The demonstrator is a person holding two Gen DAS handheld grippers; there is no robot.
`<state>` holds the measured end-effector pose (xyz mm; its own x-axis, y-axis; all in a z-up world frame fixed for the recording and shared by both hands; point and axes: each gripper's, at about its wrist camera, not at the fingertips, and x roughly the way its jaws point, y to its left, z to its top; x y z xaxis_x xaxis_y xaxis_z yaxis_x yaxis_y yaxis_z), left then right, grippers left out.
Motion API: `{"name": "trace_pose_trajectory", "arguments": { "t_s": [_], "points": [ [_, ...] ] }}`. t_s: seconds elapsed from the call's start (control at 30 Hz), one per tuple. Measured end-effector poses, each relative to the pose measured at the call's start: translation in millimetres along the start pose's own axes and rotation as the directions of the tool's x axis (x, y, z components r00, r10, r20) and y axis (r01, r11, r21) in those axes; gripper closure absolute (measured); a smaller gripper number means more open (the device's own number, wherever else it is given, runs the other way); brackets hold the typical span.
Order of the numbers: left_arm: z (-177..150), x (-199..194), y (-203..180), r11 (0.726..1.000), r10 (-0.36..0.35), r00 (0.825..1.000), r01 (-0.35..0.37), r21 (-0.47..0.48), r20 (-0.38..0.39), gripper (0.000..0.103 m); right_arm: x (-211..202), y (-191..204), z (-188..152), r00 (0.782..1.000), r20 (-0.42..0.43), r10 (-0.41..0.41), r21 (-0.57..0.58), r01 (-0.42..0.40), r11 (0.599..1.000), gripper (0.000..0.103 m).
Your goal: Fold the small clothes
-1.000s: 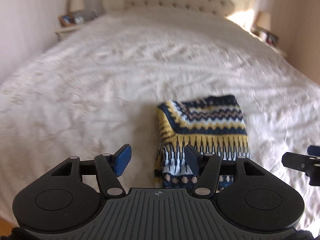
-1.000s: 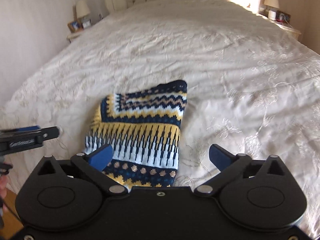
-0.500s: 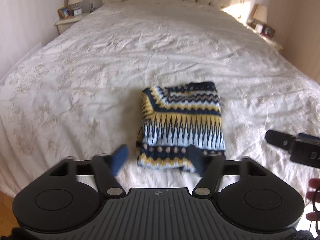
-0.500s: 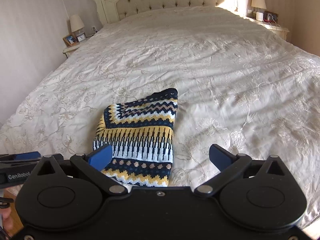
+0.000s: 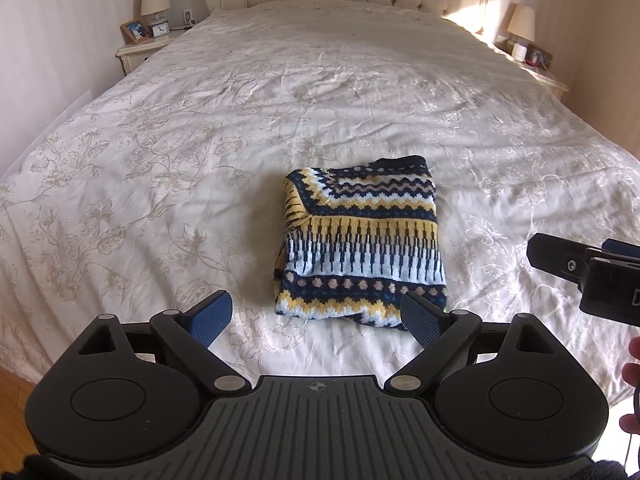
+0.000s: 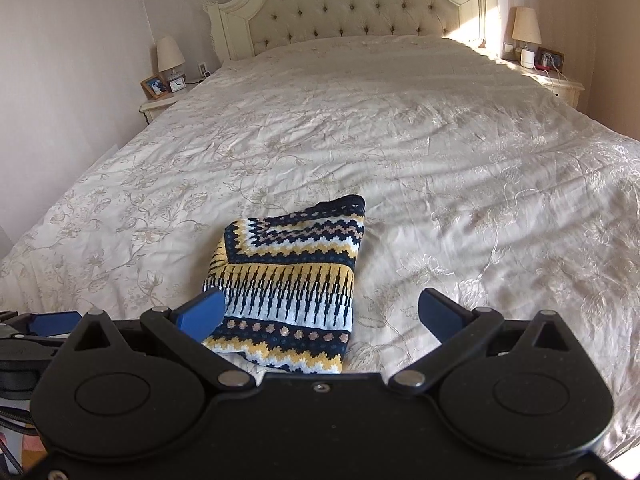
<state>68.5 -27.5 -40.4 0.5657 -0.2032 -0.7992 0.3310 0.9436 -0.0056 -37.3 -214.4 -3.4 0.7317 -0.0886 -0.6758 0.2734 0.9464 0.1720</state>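
A small knitted sweater (image 5: 360, 240) in navy, yellow and white bands lies folded into a compact rectangle on the white bedspread (image 5: 200, 140), near the foot of the bed. It also shows in the right wrist view (image 6: 292, 276). My left gripper (image 5: 318, 314) is open and empty, held just short of the sweater's near edge. My right gripper (image 6: 320, 310) is open and empty, above the sweater's near right part. The right gripper also shows at the right edge of the left wrist view (image 5: 592, 272).
A tufted cream headboard (image 6: 360, 4) stands at the far end. Nightstands with lamps flank the bed, one on the left (image 5: 144, 46) and one on the right (image 6: 560, 88). Wooden floor (image 5: 12, 384) shows at the bed's near left corner.
Both grippers have drawn back and risen from the sweater, so it now lies farther ahead. The left gripper's jaws have opened wider. The sweater has not moved.
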Motion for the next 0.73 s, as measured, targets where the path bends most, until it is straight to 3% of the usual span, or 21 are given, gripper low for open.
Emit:
{"name": "trace_pose_trajectory", "arguments": {
  "t_s": [0.2, 0.73],
  "points": [
    [-2.5, 0.9, 3.5, 0.999, -0.029, 0.999, 0.028, -0.043, -0.027, 0.011, -0.9, 1.7, -0.6, 1.000, -0.005, -0.001, -0.004, 0.001, 1.000, 0.000],
    [4.2, 7.5, 2.2, 0.999, -0.045, 0.998, 0.044, -0.028, -0.037, 0.011, 8.9, 3.3, 0.8, 1.000, -0.028, -0.011, -0.008, 0.011, 1.000, 0.000]
  ]
}}
